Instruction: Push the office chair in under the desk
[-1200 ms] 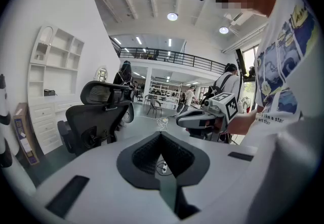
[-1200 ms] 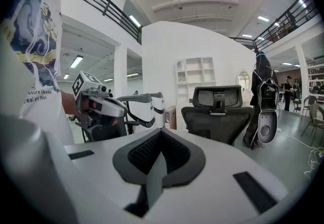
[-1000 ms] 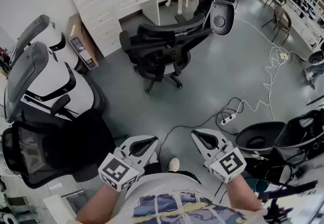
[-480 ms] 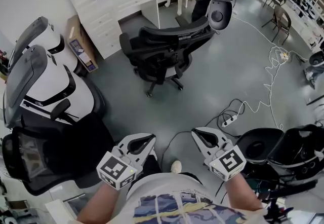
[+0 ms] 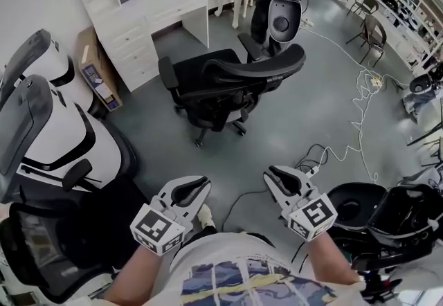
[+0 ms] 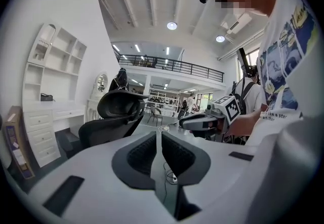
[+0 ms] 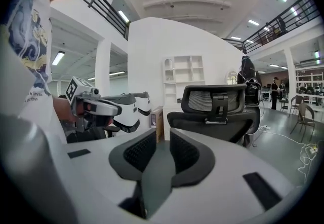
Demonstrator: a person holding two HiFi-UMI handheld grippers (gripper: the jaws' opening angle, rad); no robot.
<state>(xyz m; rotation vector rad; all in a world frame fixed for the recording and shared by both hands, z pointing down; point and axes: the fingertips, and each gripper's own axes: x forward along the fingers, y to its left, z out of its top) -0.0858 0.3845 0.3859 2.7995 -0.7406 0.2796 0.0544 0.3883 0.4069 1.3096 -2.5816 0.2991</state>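
Change: the black mesh-backed office chair (image 5: 228, 83) looks larger and nearer in the head view than a second ago, and the person's pale shoe (image 5: 204, 214) has shifted left, between the grippers.
Chair: stands on the grey floor (image 5: 311, 118), just out from the white desk with drawers (image 5: 156, 10), not under it, well ahead of both grippers.
Left gripper (image 5: 201, 183): jaws all but together, nothing between them.
Right gripper (image 5: 271, 174): jaws opening, a narrow gap, nothing between them.
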